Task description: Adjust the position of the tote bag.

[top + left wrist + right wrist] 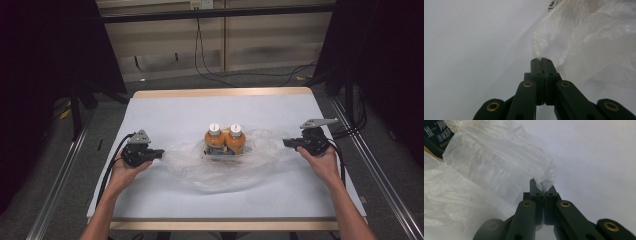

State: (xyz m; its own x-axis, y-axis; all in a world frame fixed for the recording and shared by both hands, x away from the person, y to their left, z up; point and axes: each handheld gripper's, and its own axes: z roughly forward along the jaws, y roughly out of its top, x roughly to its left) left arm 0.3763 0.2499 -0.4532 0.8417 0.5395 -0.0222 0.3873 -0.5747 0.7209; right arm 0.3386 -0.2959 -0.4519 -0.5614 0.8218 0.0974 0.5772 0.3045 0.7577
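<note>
Two orange bottles [214,140] [235,139] with white caps stand side by side at the table's middle, inside a clear plastic bag [220,172] spread flat around them. My left gripper [159,153] lies at the bag's left edge. In the left gripper view its jaws are shut [541,60] with a thin corner of the bag [586,45] pinched at the tips. My right gripper [287,143] is at the bag's right edge, shut [543,187] on a fold of the film [486,170]. A dark printed label [436,135] shows through the plastic.
The table [225,107] has a white cover with a wooden rim at its far and near edges. Metal rails run along both sides on the floor. Cables lie on the floor beyond the far edge, and black curtains hang left and right.
</note>
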